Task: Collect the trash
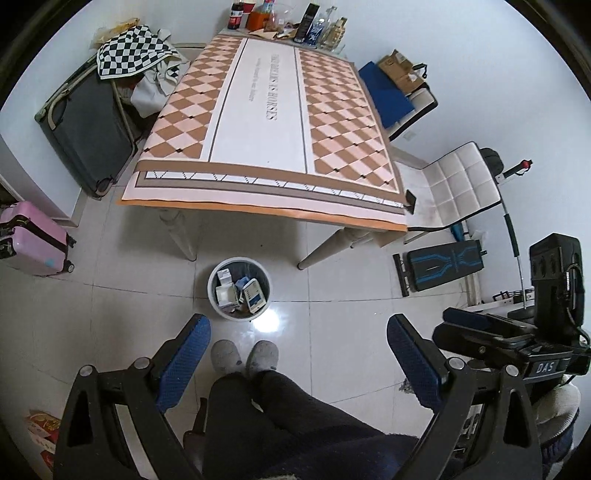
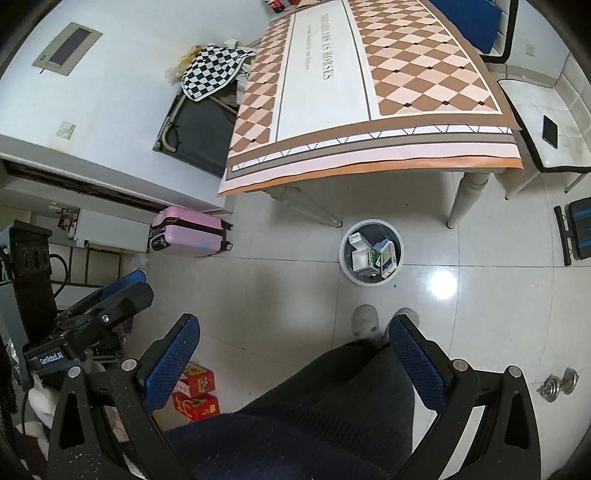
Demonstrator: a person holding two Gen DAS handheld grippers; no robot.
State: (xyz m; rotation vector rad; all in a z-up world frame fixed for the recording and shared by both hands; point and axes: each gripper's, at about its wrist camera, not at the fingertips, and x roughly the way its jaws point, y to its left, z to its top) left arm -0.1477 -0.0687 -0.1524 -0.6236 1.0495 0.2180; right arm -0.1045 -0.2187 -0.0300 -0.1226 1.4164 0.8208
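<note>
Below, a round white trash bin (image 1: 239, 288) stands on the tiled floor just before the surface (image 1: 266, 110); crumpled cartons and boxes fill it. Both the left hand-held gripper (image 1: 297, 349) and the right hand-held gripper (image 2: 293, 347) gape wide, holding nothing.

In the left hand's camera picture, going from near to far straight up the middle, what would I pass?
Slippers → trash bin with boxes inside → patterned table → bottles and packets along the table's far edge by the wall.
</note>
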